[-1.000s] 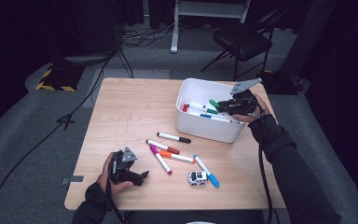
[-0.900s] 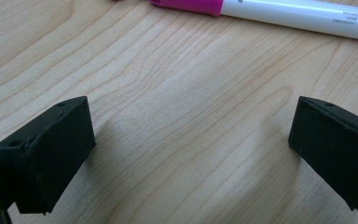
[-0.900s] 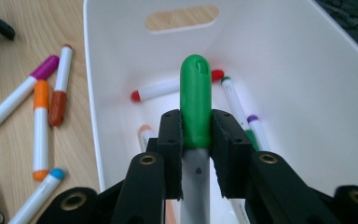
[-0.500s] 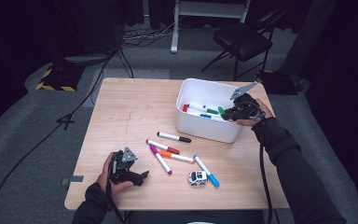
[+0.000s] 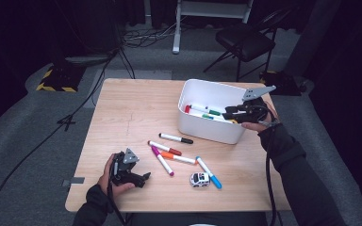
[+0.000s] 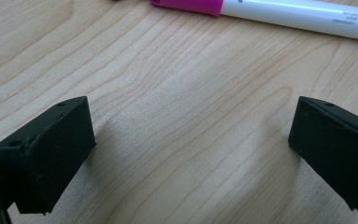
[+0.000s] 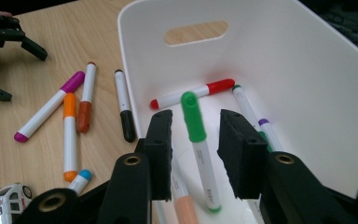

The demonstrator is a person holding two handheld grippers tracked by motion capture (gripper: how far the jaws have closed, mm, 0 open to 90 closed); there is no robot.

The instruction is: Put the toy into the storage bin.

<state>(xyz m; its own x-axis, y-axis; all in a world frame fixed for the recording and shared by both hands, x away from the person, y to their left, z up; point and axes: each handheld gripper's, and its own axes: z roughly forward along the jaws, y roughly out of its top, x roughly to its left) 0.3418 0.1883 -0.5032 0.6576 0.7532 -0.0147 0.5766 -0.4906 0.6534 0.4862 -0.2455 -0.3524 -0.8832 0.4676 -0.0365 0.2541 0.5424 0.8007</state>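
My right gripper [image 7: 196, 119] hangs over the white bin [image 7: 261, 42] at the table's right side. Its jaws have just been opening. A green-capped marker [image 7: 196, 135] lies between them, and neither pad touches it. Under it in the bin rest a red marker [image 7: 193, 94], a purple-tipped one [image 7: 268, 133] and a peach one [image 7: 184, 205]. In the high view the right gripper [image 5: 228, 115] reaches in over the bin's right rim [image 5: 207, 84]. My left gripper [image 5: 141, 179] rests open on the wood near the front left corner, and a pink marker [image 6: 270, 11] lies just beyond its jaws.
Loose markers lie on the table in front of the bin: black [image 5: 175, 138], brown [image 5: 165, 148], orange [image 5: 178, 158], pink [image 5: 162, 160] and blue [image 5: 209, 172]. A small white toy car [image 5: 199, 179] sits near the front edge. A dark chair [image 5: 245, 42] stands behind the table.
The right gripper has dipped lower over the bin and its jaws have parted, so the green marker sits loose between them. The left hand has stayed put.
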